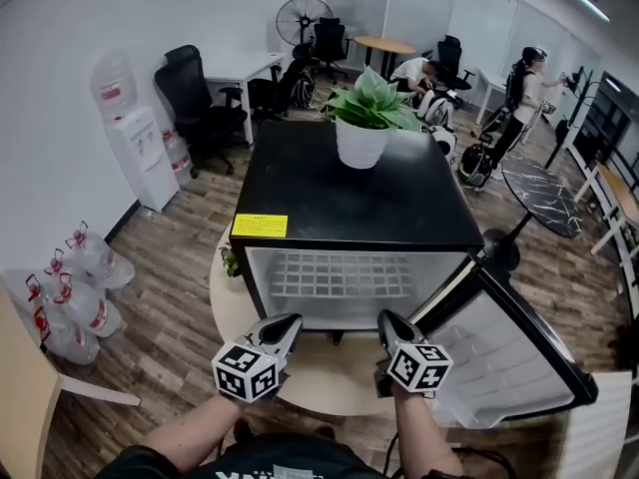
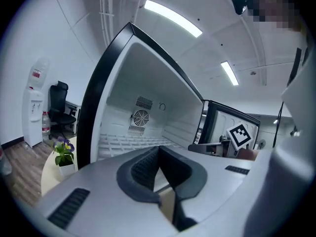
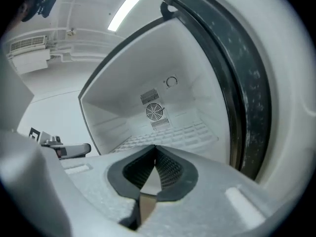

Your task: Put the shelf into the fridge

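The black mini fridge (image 1: 359, 193) stands with its door (image 1: 509, 357) swung open to the right. A white grid shelf (image 1: 344, 275) lies flat inside it, also seen as the shelf (image 2: 131, 141) under the rear fan and the shelf (image 3: 168, 135) in the right gripper view. My left gripper (image 1: 290, 322) and right gripper (image 1: 384, 319) hang side by side just in front of the opening, apart from the shelf. Both are shut with nothing between the jaws: left gripper (image 2: 159, 149), right gripper (image 3: 155, 149).
A potted plant (image 1: 367, 118) sits on the fridge top. The fridge rests on a round beige table (image 1: 225, 307) with a small flower pot (image 1: 230, 262). Water dispenser (image 1: 140, 148) and bottles (image 1: 70, 287) stand at left. Chairs, desks and people fill the back.
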`<action>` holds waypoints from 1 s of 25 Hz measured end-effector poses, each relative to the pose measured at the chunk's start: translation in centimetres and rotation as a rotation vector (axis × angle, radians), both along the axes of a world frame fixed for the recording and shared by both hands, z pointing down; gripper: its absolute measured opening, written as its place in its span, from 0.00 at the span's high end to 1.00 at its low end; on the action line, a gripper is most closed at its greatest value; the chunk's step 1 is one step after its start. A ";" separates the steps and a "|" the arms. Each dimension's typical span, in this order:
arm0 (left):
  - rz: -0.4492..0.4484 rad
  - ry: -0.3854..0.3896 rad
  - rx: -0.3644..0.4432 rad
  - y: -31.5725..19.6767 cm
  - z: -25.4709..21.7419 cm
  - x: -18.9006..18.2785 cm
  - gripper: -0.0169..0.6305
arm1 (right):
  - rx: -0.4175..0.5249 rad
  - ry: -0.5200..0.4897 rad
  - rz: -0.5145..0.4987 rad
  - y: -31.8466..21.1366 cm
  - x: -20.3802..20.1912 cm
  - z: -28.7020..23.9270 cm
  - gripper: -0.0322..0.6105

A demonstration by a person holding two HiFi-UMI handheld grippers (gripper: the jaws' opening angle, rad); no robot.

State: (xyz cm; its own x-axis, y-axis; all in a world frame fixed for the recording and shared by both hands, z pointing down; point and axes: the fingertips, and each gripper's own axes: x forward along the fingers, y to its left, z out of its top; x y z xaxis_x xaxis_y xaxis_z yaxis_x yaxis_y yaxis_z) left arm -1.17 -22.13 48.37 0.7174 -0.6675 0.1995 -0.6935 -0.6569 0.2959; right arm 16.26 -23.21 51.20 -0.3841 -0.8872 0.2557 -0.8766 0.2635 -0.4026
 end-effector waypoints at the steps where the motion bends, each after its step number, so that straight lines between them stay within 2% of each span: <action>1: 0.007 0.001 0.006 0.1 -0.4 -0.3 0.97 | 0.010 0.001 -0.002 0.5 -0.4 -0.8 0.94; 8: 0.060 0.027 0.006 0.8 -3.6 -2.4 0.97 | 0.083 0.052 0.008 4.5 -2.2 -6.5 0.94; 15: 0.086 -0.023 0.127 1.8 -7.7 -4.1 0.97 | 0.170 0.108 0.103 7.9 -2.3 -11.9 0.94; 19: 0.117 0.008 0.149 2.7 -10.2 -4.5 0.97 | 0.241 0.121 0.075 9.7 -3.7 -15.5 0.94; 25: 0.142 0.037 0.185 3.8 -12.9 -5.0 0.97 | 0.277 0.133 0.093 11.4 -4.5 -17.9 0.94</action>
State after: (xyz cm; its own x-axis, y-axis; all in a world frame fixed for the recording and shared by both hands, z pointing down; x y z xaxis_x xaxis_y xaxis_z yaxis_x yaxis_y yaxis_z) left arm -6.12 -18.32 35.48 0.8111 -0.5823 0.0550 -0.5814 -0.7924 0.1846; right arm 11.75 -11.84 33.30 -0.2780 -0.9597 0.0421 -0.9421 0.2638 -0.2072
